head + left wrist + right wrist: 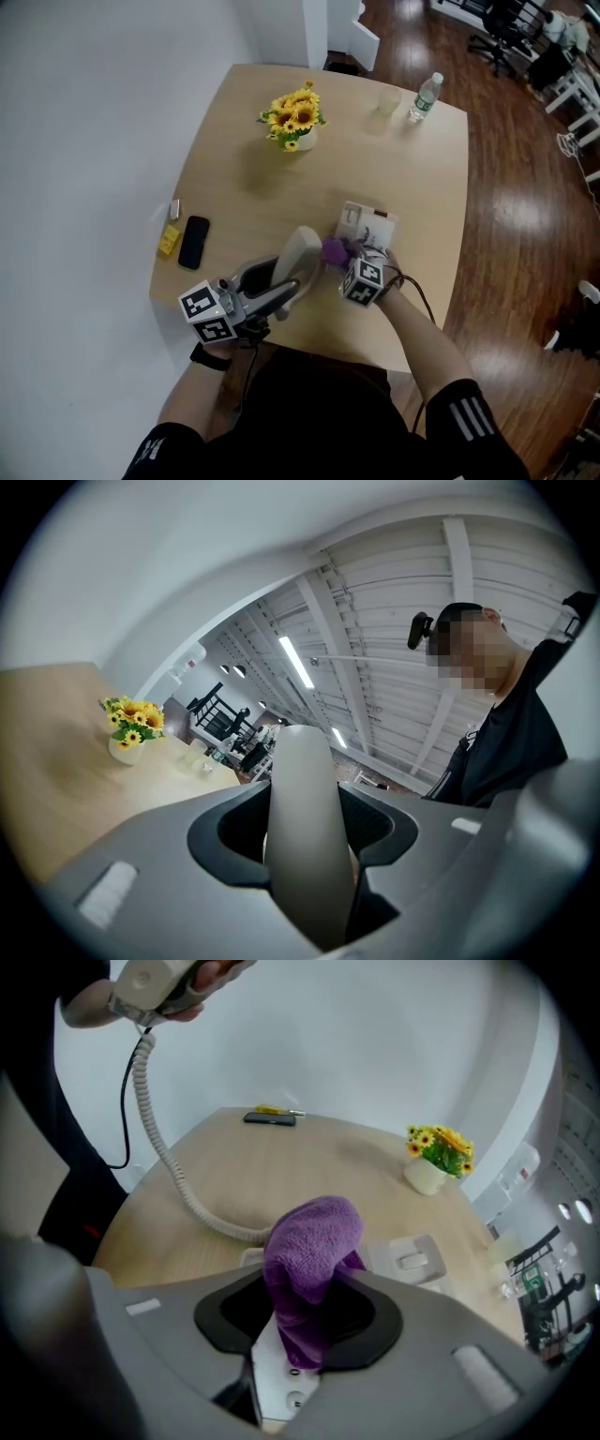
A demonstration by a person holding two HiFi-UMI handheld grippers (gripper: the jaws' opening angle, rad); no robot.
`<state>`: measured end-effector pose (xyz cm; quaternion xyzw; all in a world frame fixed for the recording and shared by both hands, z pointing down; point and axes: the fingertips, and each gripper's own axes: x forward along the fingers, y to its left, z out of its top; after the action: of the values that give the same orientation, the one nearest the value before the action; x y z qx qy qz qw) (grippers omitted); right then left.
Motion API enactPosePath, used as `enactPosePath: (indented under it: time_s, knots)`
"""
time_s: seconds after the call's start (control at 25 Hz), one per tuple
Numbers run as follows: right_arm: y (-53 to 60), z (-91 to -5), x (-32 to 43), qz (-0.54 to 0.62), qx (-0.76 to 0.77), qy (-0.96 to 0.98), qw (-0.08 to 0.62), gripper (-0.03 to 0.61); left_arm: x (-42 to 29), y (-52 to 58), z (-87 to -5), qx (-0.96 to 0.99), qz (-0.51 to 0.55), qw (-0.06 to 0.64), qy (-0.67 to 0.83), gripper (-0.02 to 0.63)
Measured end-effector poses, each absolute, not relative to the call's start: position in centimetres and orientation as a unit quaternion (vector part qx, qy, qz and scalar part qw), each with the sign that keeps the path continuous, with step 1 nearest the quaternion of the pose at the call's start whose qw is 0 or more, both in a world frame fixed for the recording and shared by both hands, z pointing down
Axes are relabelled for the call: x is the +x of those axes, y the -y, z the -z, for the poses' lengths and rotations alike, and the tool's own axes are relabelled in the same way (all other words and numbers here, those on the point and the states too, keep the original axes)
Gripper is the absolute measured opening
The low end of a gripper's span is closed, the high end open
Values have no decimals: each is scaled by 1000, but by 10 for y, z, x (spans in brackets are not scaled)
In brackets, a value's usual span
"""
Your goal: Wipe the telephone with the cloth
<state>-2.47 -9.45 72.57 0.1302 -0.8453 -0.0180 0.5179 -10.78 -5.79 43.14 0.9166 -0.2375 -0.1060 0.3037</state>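
1. The left gripper (305, 864) is clamped narrowly on the telephone handset (302, 789), holding it tilted above the table (253, 178)
2. The right gripper (302, 1321) pinches a bunched purple cloth (311, 1241)
3. The cloth sits just beside the handset's upper end, over the telephone base (367, 223); contact is unclear

left gripper (292, 284) and right gripper (343, 260) sit close together, each with jaws gripping.
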Motion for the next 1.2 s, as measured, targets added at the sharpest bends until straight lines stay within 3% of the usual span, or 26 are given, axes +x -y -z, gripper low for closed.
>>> enactPosePath:
  time_s: [0.48, 0.92, 1.2]
  knots:
    - [21, -736, -26, -21, 80, 852, 516, 141, -93, 69, -442, 920, 84, 307, 228, 209]
    - [11, -646, 44, -184, 267, 880, 347, 143, -78, 121, -515, 889, 2, 302, 343, 209]
    - [16, -645, 114, -246, 356, 845, 314, 144, -44, 159, -584, 847, -87, 310, 422, 209]
